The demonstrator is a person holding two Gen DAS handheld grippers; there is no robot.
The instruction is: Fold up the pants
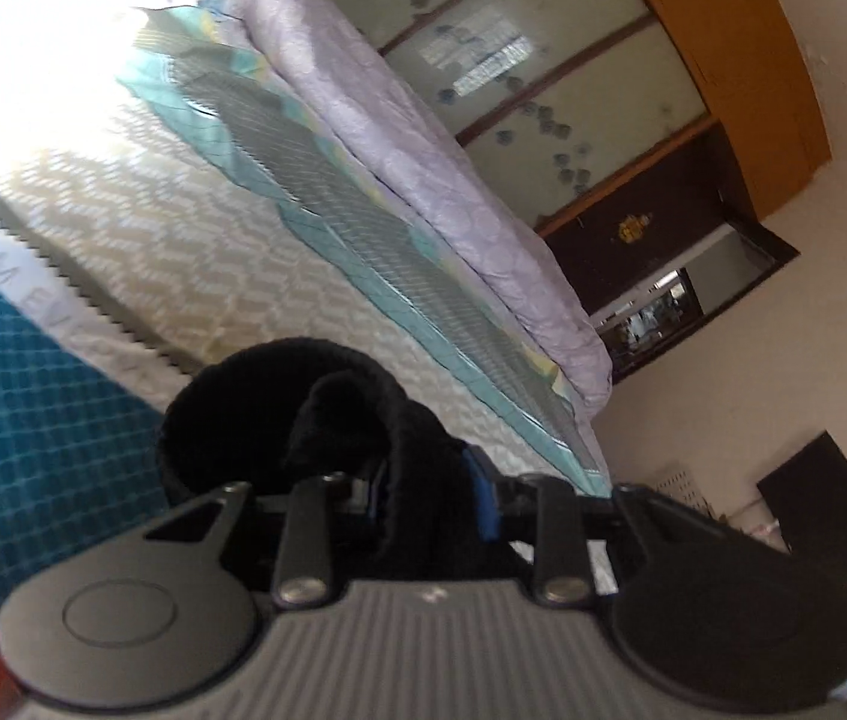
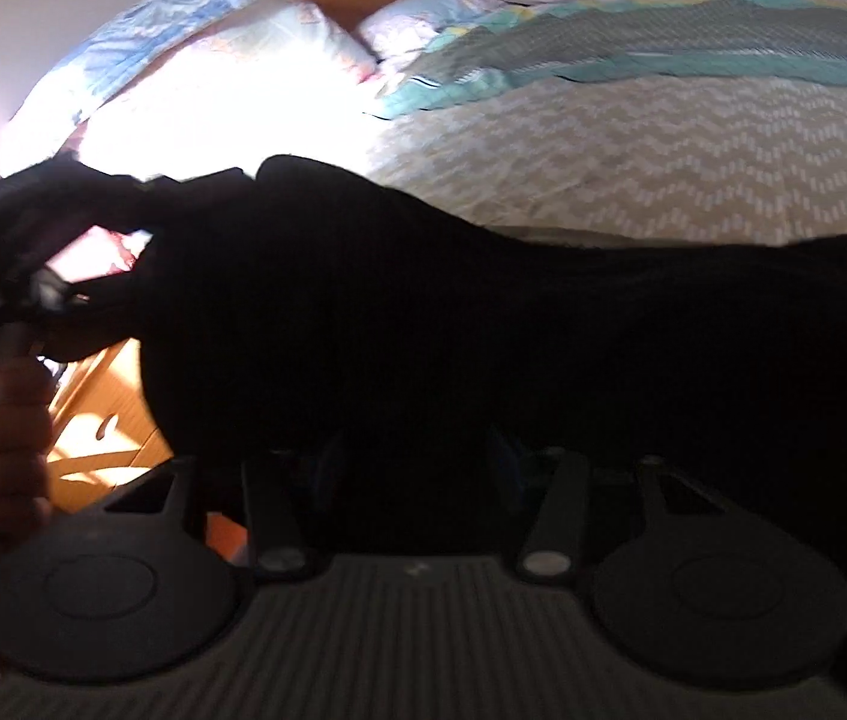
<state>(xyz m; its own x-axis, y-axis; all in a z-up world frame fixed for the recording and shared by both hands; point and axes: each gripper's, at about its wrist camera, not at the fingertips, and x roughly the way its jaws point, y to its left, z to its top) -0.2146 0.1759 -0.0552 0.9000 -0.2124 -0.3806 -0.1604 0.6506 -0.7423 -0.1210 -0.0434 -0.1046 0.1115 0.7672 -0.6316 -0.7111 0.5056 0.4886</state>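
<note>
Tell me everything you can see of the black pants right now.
The pants are black, soft, fleecy-looking fabric, too dark to show seams. They are bunched and held up over the bed. In the right wrist view they stretch across the frame, covering the right gripper. In the left wrist view a curled edge loops from the left gripper, pinched between its fingers.

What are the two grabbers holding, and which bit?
Both hold the black pants. The left gripper pinches a thick rolled edge of them. The right gripper is buried in dark cloth, so which part it holds cannot be told.
</note>
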